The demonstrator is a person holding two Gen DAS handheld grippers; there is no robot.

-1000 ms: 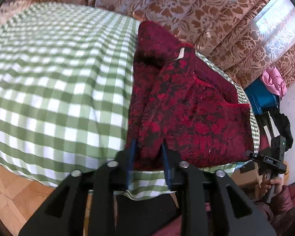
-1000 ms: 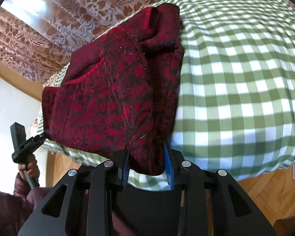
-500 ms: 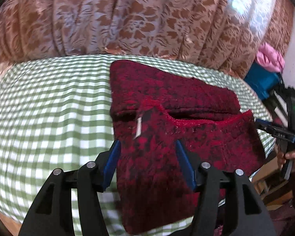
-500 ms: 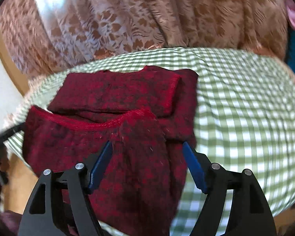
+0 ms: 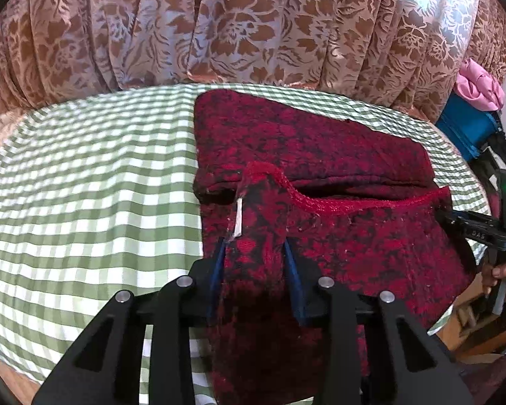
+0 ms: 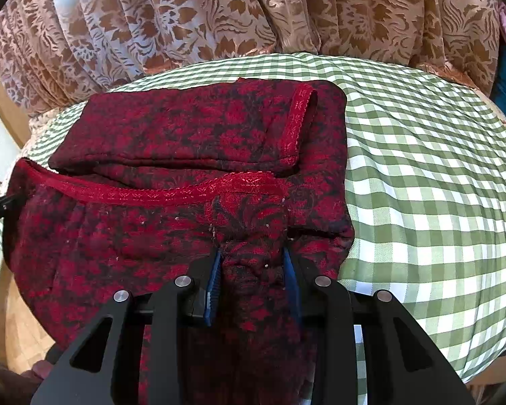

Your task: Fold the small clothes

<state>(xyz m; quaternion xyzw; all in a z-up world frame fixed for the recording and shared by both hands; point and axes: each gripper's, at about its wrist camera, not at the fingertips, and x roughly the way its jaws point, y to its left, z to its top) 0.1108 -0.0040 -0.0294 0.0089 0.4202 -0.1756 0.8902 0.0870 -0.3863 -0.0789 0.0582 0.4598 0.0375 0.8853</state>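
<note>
Both of your grippers pinch the red garment (image 5: 320, 236): your left gripper (image 5: 254, 263) clamps its near left corner, your right gripper (image 6: 253, 270) its near right corner. It lies on the checked tablecloth (image 5: 84, 202), seemingly half folded, before the curtain (image 5: 253, 23).

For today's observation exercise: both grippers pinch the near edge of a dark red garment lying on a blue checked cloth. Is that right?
One detail is wrong: the cloth is green and white checked, not blue, as the right wrist view shows. The left gripper and right gripper do pinch the dark red garment.
</note>
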